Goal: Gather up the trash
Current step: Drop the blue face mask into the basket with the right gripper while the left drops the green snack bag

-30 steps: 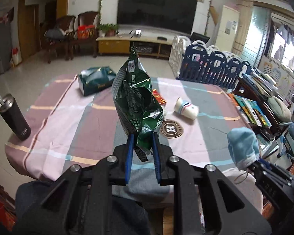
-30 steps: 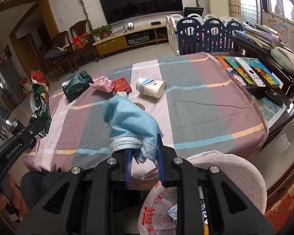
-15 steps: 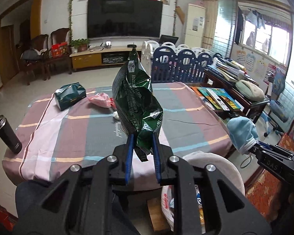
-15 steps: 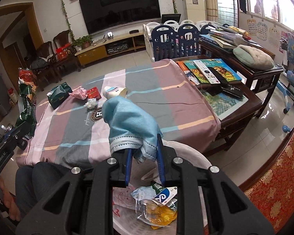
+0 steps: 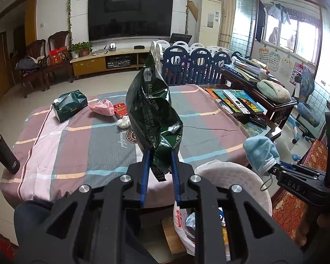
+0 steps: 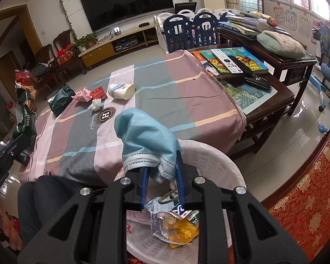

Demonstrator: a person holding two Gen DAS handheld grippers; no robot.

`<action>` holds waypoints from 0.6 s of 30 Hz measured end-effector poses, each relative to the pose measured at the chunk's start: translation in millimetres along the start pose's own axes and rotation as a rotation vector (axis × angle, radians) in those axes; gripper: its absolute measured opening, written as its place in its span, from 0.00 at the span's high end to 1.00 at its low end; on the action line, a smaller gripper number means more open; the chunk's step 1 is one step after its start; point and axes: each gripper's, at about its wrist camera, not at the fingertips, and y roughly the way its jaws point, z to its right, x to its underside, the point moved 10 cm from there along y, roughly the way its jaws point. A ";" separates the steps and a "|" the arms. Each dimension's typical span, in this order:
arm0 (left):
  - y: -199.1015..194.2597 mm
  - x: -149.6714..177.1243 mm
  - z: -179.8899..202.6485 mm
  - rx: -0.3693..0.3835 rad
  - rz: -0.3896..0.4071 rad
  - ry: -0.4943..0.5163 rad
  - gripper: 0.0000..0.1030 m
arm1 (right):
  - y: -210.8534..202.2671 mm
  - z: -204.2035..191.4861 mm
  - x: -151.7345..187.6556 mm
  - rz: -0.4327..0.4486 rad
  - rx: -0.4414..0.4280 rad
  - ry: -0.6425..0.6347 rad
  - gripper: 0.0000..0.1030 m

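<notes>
Crumpled green wafer bag (image 5: pixel 154 118) (upright)

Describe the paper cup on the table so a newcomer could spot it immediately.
Start at the striped tablecloth and go to its far end, toward the television. The paper cup lies on its side there, just right of the red packet and the crumpled pink bag. It alone is white with blue bands and an open mouth.

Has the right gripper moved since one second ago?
Yes. The right gripper, holding the blue mask, moved back off the table; it is now above the white bin.
</notes>
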 end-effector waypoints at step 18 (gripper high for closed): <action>4.5 4.6 4.7 0.016 -0.012 0.012 0.81 | 57.8 33.8 56.0 -0.175 0.133 -0.006 0.78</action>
